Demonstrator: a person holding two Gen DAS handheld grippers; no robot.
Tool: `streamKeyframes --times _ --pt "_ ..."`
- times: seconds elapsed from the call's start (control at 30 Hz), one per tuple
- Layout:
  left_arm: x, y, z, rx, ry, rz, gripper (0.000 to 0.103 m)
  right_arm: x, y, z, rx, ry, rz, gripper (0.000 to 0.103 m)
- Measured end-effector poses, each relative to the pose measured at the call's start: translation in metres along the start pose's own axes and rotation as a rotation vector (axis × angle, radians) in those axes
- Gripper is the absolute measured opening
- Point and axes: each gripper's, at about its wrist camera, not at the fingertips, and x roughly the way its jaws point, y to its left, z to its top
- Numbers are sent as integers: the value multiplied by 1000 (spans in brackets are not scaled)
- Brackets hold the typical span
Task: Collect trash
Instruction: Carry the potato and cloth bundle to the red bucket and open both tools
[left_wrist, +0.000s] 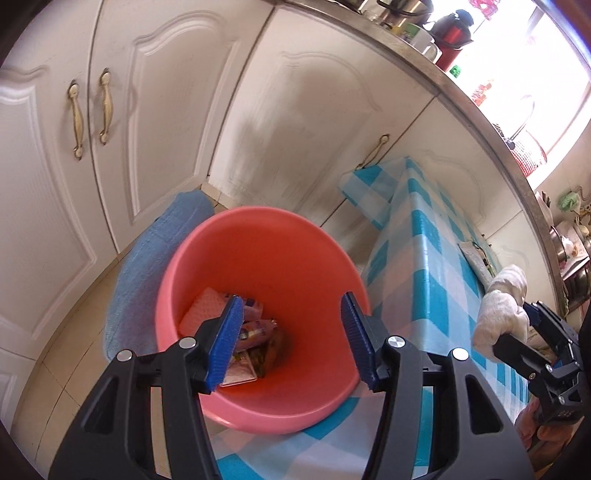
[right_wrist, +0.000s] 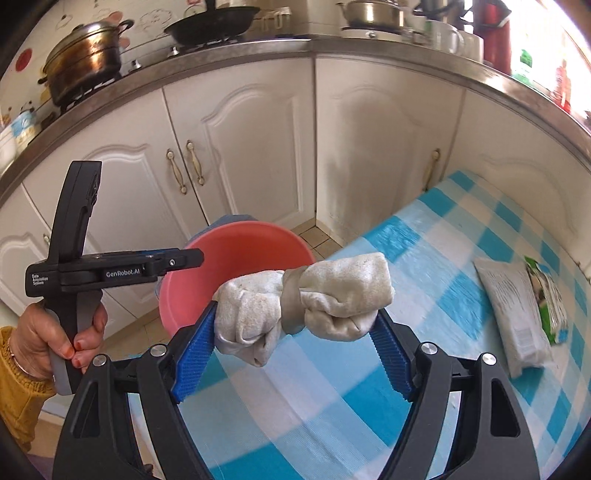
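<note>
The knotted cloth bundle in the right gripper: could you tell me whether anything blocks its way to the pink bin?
The left gripper hangs over the pink bin's near rim, beside the bundle's way in. Otherwise nothing visible.

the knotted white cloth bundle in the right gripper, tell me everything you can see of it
The knotted white cloth bundle is an off-white, speckled, slightly grubby fabric, bunched into two lumps with a grey band cinching its middle. It lies crosswise between the blue ribbed pads of the right gripper, which press on its two ends and hold it clear above the blue-and-white checked tablecloth. The pink plastic bucket sits behind it. Nothing else touches it.
</note>
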Motion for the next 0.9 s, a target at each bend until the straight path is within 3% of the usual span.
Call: streamKeyframes --times 0.27,0.47,0.9 --pt "-3 22 -4 -41 0 17 56 35 29 22 -77 31 45 79" --pt "-3 33 -6 -64 5 27 56 57 42 30 -97 43 41 87" --pt "-1 39 -9 -81 15 32 57 59 29 33 15 19 82 89"
